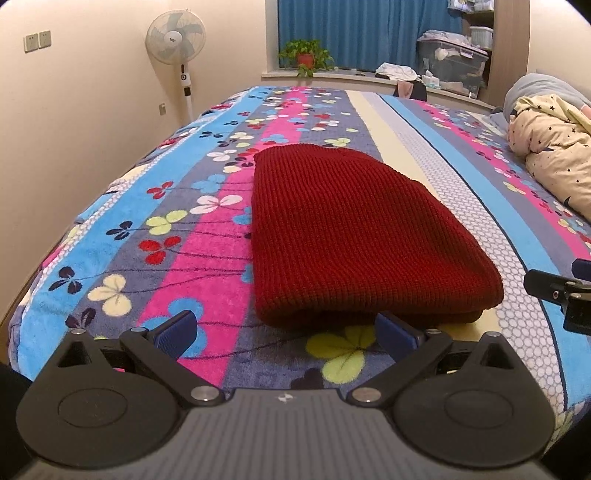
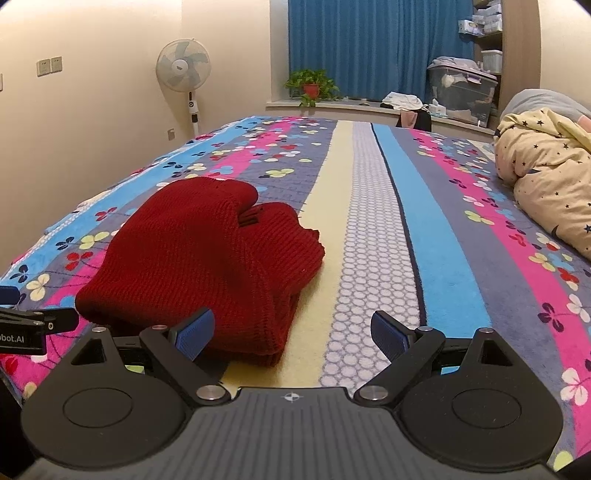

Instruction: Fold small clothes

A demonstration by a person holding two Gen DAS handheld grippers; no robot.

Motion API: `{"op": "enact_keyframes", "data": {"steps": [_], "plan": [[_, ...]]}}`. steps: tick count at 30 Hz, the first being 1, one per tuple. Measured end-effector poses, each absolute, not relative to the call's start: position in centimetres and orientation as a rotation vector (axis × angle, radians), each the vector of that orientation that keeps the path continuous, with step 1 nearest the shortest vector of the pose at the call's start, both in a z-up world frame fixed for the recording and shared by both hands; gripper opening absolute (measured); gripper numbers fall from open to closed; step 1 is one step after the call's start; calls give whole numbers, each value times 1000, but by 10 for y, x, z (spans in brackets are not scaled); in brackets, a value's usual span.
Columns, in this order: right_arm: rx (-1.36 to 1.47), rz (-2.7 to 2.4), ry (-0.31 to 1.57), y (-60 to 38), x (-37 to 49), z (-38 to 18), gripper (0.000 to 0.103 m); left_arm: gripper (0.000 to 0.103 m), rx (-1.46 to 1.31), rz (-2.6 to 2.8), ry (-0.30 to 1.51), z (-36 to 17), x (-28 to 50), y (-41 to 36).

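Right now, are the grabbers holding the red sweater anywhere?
No. The left gripper and right gripper are both open and empty; the folded red sweater lies loose on the bed blanket.

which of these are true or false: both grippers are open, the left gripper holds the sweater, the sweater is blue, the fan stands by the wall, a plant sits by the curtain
1. Both grippers are open. True: the left gripper and right gripper have their jaws spread.
2. The left gripper holds the sweater. False: the sweater lies on the bed, nothing between the jaws.
3. The sweater is blue. False: it is dark red.
4. The fan stands by the wall. True.
5. A plant sits by the curtain. True.
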State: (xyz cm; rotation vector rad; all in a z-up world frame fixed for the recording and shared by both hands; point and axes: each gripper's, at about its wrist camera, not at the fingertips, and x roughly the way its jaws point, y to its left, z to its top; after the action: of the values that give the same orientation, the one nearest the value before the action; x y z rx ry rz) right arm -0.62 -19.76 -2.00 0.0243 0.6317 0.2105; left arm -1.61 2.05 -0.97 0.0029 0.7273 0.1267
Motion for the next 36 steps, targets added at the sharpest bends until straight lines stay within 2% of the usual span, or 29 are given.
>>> {"op": "enact_keyframes", "data": {"steps": [36], "plan": [[-3,258,612,-190,-10,-19,92,102,17,105,715,-10,-16,14]]}}
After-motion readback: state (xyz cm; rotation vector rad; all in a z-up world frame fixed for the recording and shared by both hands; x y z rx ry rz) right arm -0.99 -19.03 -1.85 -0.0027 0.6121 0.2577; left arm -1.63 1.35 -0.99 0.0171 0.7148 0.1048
